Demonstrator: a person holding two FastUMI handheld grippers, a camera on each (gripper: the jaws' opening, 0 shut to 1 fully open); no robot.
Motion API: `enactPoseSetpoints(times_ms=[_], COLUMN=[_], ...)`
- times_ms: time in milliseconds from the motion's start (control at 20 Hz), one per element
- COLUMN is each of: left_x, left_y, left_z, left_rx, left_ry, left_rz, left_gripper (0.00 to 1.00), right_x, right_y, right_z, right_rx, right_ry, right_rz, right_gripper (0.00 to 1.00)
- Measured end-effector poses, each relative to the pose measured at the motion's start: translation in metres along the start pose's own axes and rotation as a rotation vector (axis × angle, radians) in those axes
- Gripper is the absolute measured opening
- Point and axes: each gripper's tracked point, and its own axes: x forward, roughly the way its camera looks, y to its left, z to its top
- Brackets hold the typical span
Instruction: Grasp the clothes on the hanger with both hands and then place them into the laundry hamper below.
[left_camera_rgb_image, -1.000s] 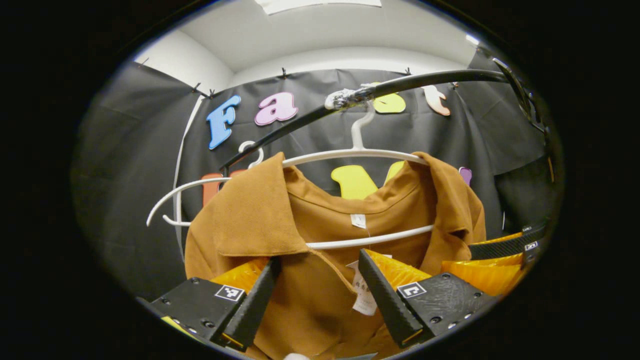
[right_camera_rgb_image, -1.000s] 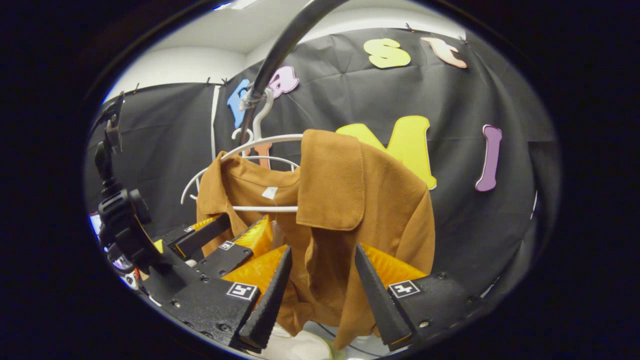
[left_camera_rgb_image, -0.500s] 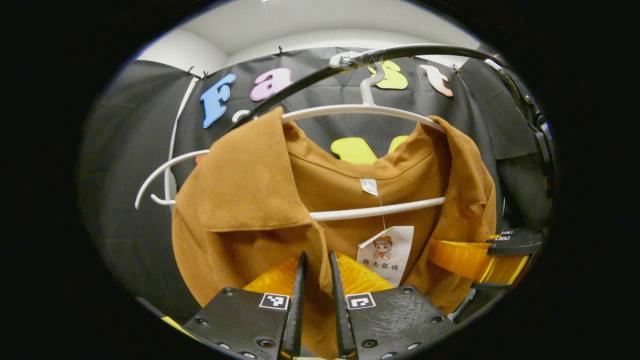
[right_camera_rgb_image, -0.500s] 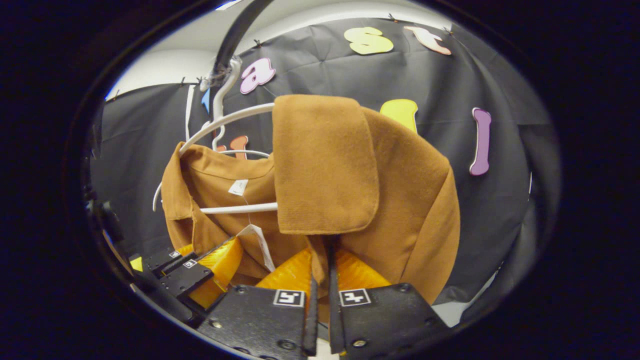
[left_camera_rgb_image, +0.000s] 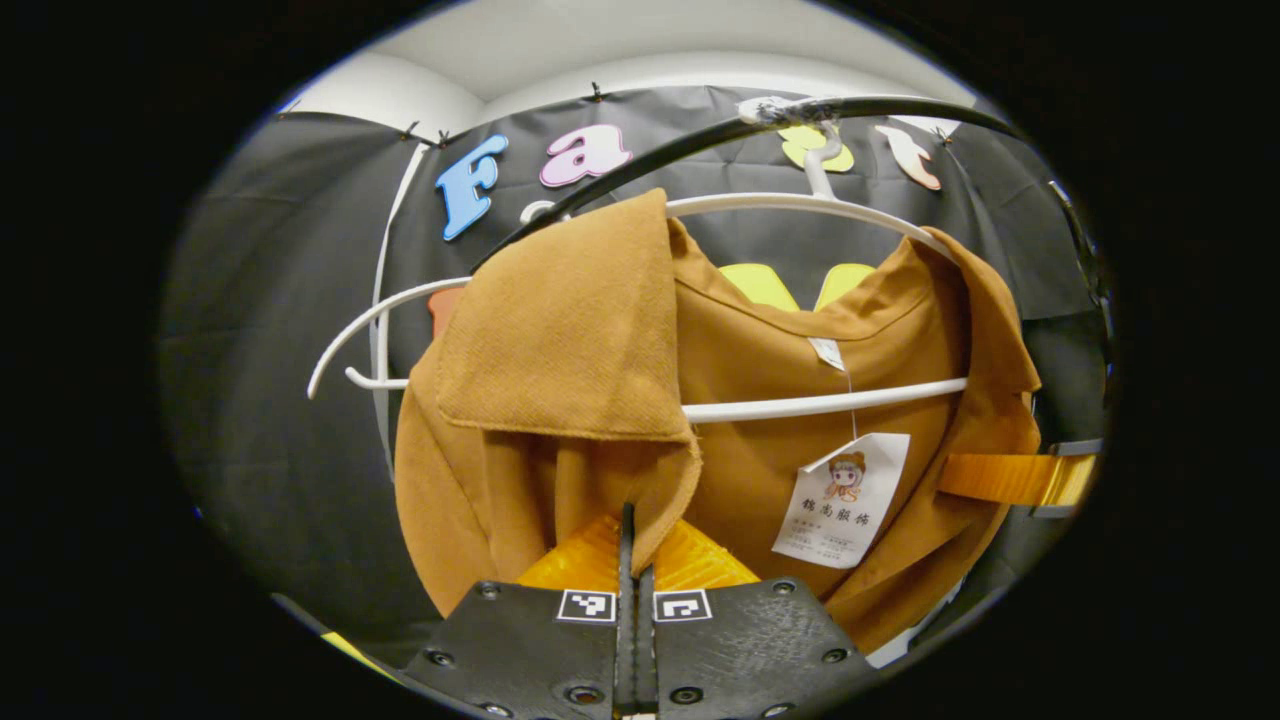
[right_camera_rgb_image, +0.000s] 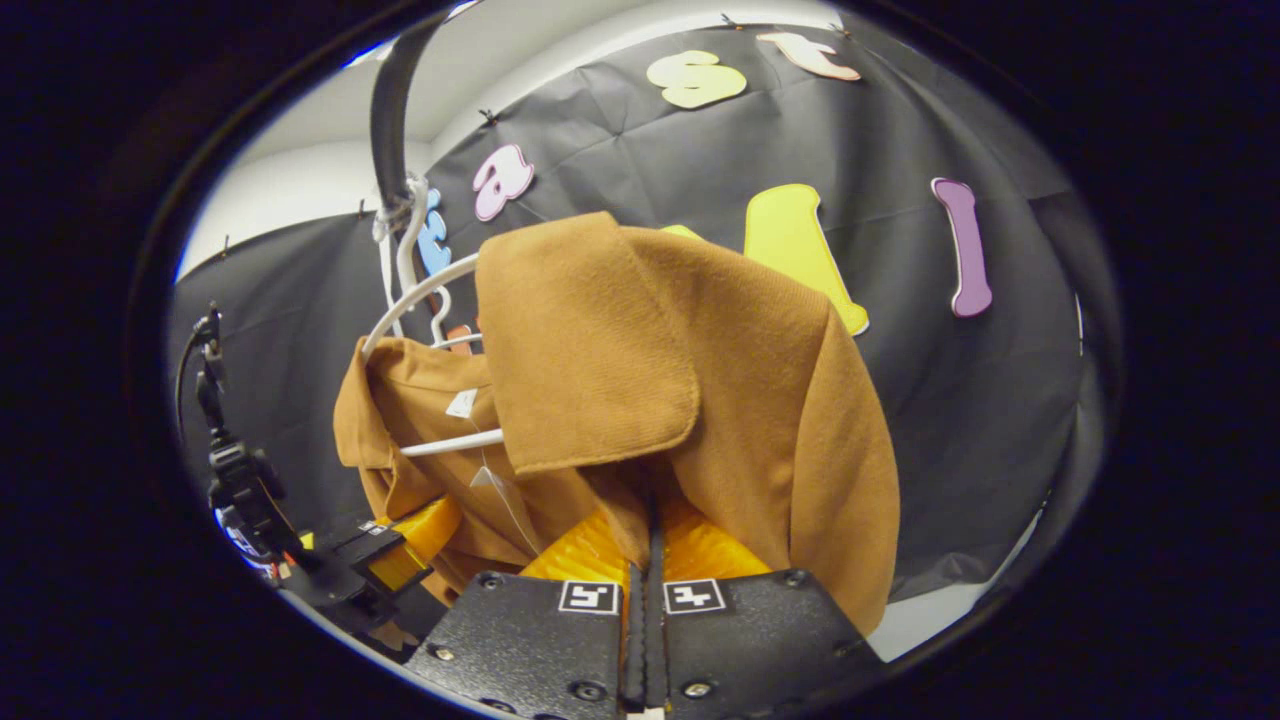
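A: Where's the brown shirt (left_camera_rgb_image: 760, 350)?
B: On the white hanger (left_camera_rgb_image: 800, 205) under the black rail (left_camera_rgb_image: 640, 165).
A: And the jaws?
B: Left gripper (left_camera_rgb_image: 633, 560) and right gripper (right_camera_rgb_image: 652, 560) both look clamped on its front edge, though the fabric partly hides the tips.

Behind the brown jacket (left_camera_rgb_image: 620, 360), the white hanger (left_camera_rgb_image: 800, 405) loses its left shoulder and part of its lower bar. The jacket's hem runs below the left tool (left_camera_rgb_image: 632, 560). The paper tag (left_camera_rgb_image: 842, 498) has print too small to tell.
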Motion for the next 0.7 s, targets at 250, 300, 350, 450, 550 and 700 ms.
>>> enactPoseSetpoints(times_ms=[250, 300, 350, 450, 550, 700], left_x=[-0.010, -0.012, -0.015, -0.021, -0.027, -0.030], left_y=[0.013, 0.017, 0.020, 0.031, 0.041, 0.052], left_z=[0.015, 0.018, 0.024, 0.037, 0.055, 0.073], left_rx=[-0.018, -0.024, -0.031, -0.055, -0.065, -0.071], left_ry=[-0.035, -0.040, -0.049, -0.069, -0.113, -0.151], left_rz=[0.016, 0.020, 0.026, 0.040, 0.058, 0.067], left_gripper=[0.05, 0.05, 0.05, 0.05, 0.02, 0.00], right_x=[-0.013, -0.016, -0.020, -0.029, -0.035, -0.037], right_y=[0.012, 0.011, 0.012, 0.024, 0.030, 0.024], right_z=[0.012, 0.018, 0.027, 0.041, 0.057, 0.072], right_rx=[0.219, 0.243, 0.271, 0.336, 0.366, 0.375], right_ry=[-0.022, -0.033, -0.044, -0.067, -0.094, -0.131], right_rz=[0.210, 0.231, 0.269, 0.359, 0.410, 0.409], right_gripper=[0.04, 0.04, 0.03, 0.03, 0.03, 0.03])
